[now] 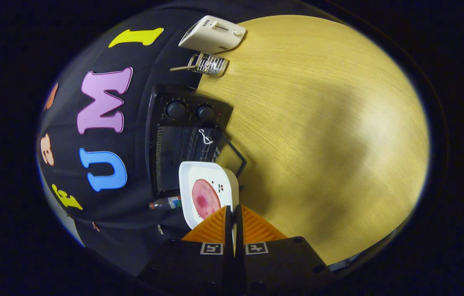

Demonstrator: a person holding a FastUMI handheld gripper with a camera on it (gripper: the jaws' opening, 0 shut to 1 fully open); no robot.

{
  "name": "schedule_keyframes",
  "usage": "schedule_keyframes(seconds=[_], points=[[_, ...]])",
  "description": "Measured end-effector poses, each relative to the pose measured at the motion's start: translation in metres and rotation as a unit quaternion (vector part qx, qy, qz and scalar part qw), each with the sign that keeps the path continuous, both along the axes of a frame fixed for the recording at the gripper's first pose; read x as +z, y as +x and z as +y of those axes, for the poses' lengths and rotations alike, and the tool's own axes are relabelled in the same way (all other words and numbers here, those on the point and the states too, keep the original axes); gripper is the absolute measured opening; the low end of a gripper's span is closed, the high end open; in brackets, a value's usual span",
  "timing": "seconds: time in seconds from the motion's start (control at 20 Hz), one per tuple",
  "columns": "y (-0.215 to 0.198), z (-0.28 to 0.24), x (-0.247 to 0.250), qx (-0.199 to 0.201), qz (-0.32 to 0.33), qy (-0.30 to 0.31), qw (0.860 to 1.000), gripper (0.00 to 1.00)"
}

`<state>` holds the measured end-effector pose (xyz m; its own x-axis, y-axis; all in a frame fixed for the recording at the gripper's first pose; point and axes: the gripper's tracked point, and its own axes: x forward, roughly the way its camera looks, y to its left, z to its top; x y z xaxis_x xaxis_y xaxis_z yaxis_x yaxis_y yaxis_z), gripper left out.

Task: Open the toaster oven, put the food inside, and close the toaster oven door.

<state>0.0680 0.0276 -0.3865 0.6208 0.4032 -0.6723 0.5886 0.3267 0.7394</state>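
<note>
My gripper (pixel 232 208) is shut on the rim of a white square plate (pixel 199 172), which juts out just ahead of the fingers. A round pink slice of food (pixel 205 198) lies on the plate. Just beyond the plate stands the black toaster oven (pixel 191 111) with two knobs. Its door (pixel 238 158) hangs open, the thin frame reaching out over the wooden table (pixel 318 123). The wire rack inside the oven (pixel 186 144) shows past the plate's far edge. The whole view is rolled about a quarter turn.
A white pop-up toaster (pixel 213 35) and a wire holder (pixel 209 64) stand on the table beyond the oven, against the black cloth wall. A small bottle (pixel 166 203) lies beside the oven near the plate. Bare wooden table spreads out in front of the oven door.
</note>
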Motion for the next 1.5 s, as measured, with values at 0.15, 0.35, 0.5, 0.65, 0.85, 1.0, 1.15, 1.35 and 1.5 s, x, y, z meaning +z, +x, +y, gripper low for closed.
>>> schedule_keyframes(seconds=[0.15,0.35,0.5,0.65,0.85,1.0,1.15,1.35,1.5], points=[[0.029,0.034,-0.001,-0.044,-0.006,0.012,0.999,0.05],[0.064,0.062,-0.010,-0.108,-0.008,0.004,0.994,0.05],[0.090,0.074,-0.017,-0.155,-0.001,0.000,0.988,0.05],[0.119,0.078,-0.023,-0.205,0.003,-0.001,0.979,0.05],[0.155,0.086,-0.033,-0.240,0.010,-0.003,0.971,0.05],[0.173,0.092,-0.041,-0.249,0.011,-0.001,0.968,0.05],[0.186,0.089,-0.047,-0.262,0.009,0.002,0.965,0.05],[0.194,0.092,-0.048,-0.273,0.010,0.015,0.962,0.05],[0.192,0.098,-0.047,-0.260,0.005,0.039,0.965,0.10]])
